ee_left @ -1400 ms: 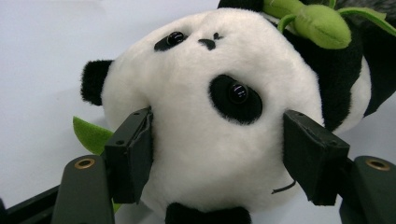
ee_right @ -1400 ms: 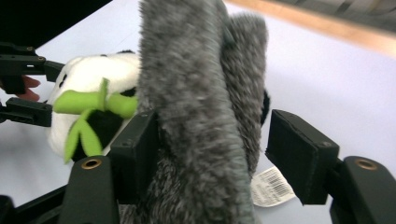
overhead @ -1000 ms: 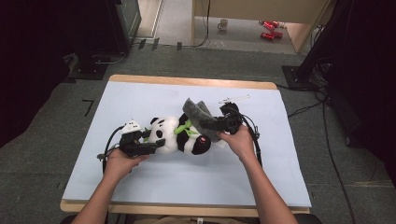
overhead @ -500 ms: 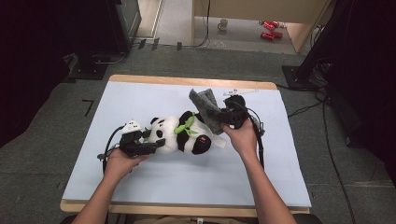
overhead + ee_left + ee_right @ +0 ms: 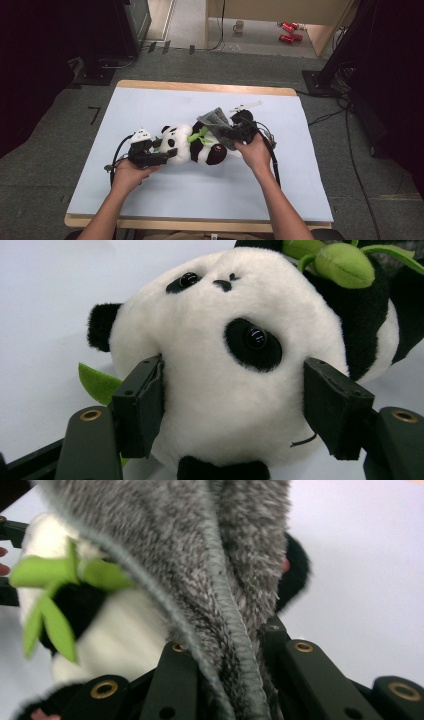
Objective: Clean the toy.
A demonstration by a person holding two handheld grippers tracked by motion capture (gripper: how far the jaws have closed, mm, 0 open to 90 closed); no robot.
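Pale blue table (image 5: 150, 105) on grey carpet, seen in the high view; panda (image 5: 192, 145) lying at frame centre, head toward the left. Left gripper (image 5: 167, 155), lower left of centre: the left gripper view shows its jaws spread to either side of the panda's head (image 5: 225, 365), the left one pressing the plush, the right one at its edge. Right gripper (image 5: 231, 134), right of centre: the right gripper view shows its jaws clamped on a grey fleece cloth (image 5: 220, 580) draped over the panda's body; green leaves (image 5: 50, 590) at left. Mug (image 5: 239, 25) and red cans (image 5: 286, 31) on the floor, upper frame.
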